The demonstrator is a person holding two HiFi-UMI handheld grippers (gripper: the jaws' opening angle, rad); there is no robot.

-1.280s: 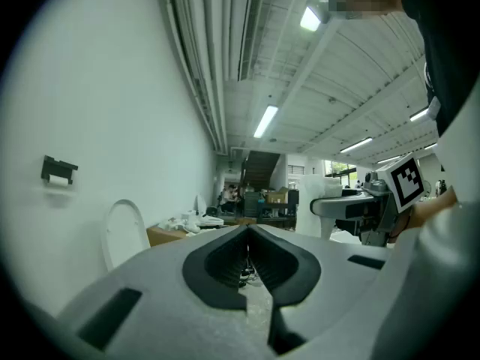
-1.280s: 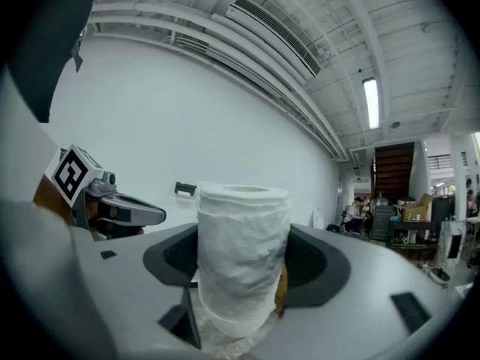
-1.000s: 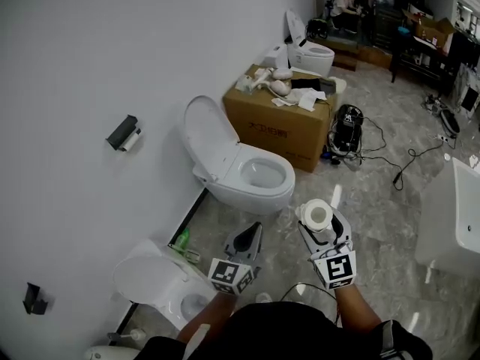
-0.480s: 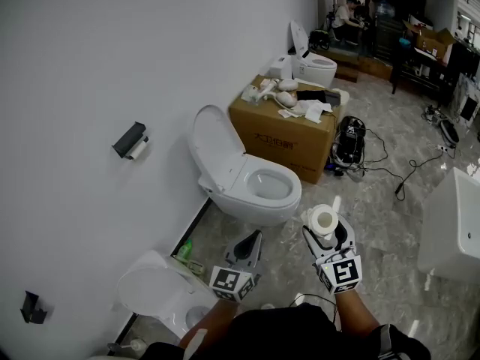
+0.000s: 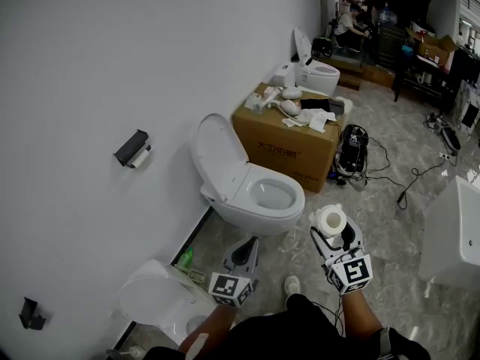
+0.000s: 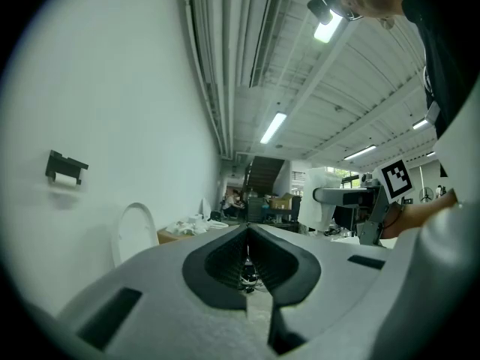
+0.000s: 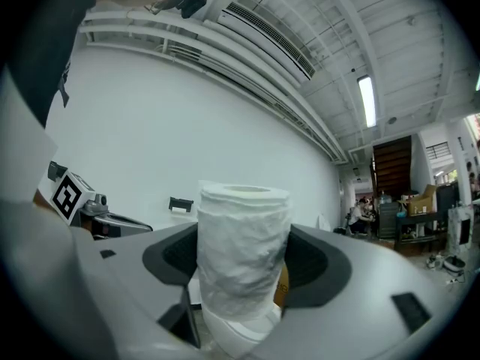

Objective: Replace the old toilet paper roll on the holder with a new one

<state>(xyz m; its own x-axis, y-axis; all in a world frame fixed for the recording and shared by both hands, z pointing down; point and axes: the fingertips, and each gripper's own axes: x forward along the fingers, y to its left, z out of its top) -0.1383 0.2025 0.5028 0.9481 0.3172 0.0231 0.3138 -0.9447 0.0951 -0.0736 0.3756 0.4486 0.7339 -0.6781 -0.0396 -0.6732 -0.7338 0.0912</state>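
Note:
A black holder (image 5: 131,148) hangs on the white wall at the left, with a thin old roll (image 5: 140,157) under its cover. My right gripper (image 5: 334,232) is shut on a full white toilet paper roll (image 5: 331,220), held upright between the jaws, low in the head view's middle. In the right gripper view the roll (image 7: 241,253) fills the gap and the holder (image 7: 181,204) shows small behind it. My left gripper (image 5: 244,252) is shut and empty, to the left of the right one. The left gripper view shows the holder (image 6: 66,166) far off to the left.
An open white toilet (image 5: 251,190) stands by the wall ahead, with a cardboard box (image 5: 289,145) of loose items behind it. Another toilet (image 5: 161,295) sits at lower left, a white basin (image 5: 454,235) at the right. Cables (image 5: 390,175) lie on the marble floor.
The person has stepped forward along the wall, so both grippers have advanced together toward the open toilet. A shoe has come into view. The grip on the roll is unchanged.

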